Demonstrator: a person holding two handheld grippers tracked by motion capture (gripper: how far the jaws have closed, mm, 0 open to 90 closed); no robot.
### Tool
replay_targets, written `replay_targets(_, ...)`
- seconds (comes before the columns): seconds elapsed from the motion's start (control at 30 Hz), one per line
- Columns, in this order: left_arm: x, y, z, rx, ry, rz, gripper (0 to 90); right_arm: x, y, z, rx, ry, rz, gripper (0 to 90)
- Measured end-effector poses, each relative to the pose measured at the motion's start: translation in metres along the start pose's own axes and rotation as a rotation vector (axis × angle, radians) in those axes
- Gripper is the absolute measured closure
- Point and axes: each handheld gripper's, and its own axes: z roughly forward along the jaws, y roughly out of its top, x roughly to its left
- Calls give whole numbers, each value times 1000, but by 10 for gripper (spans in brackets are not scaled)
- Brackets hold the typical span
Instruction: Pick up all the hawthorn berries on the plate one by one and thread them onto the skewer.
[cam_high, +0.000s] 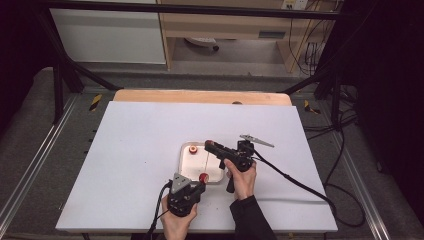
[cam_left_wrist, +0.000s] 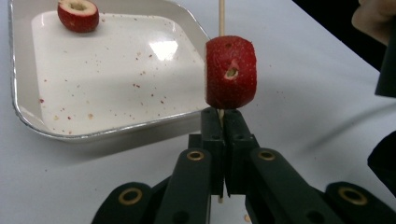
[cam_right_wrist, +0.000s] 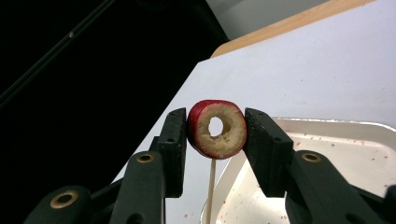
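Note:
My left gripper (cam_left_wrist: 223, 114) is shut on a thin wooden skewer (cam_left_wrist: 222, 18) that stands up from its jaws. A red fruit piece (cam_left_wrist: 231, 72) is threaded on the skewer just above the jaw tips. In the high view this gripper (cam_high: 201, 182) sits at the tray's near edge. My right gripper (cam_right_wrist: 215, 122) is shut on a cored red fruit ring (cam_right_wrist: 217, 135), its hole facing the camera and the skewer (cam_right_wrist: 211, 186) showing just under it. In the high view the right gripper (cam_high: 210, 145) hovers over the tray's far right corner.
A white tray (cam_left_wrist: 28, 116) speckled with red crumbs lies mid-table on a white board (cam_high: 135, 150). Another cored red fruit (cam_left_wrist: 78, 15) rests in the tray's far corner. Cables trail from both grippers toward the board's near and right edges.

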Motion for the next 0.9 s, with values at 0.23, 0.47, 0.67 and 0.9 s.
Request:
replay_targets(0.23,1,2,-1,-6,-6,-13,885,0,0,0,6,8,-2,614)
replay_targets(0.47,-4,3,-2,-45,-20,-68,885,1,-5,2,-17,9,28,614)
replay_targets(0.67,-3,3,3,-37,-25,-91,885,2,-8,1,-23,2,4,614)
replay_targets(0.9,-4,2,4,-57,-3,-62,886,3,-3,-4,-9,-5,21,614)
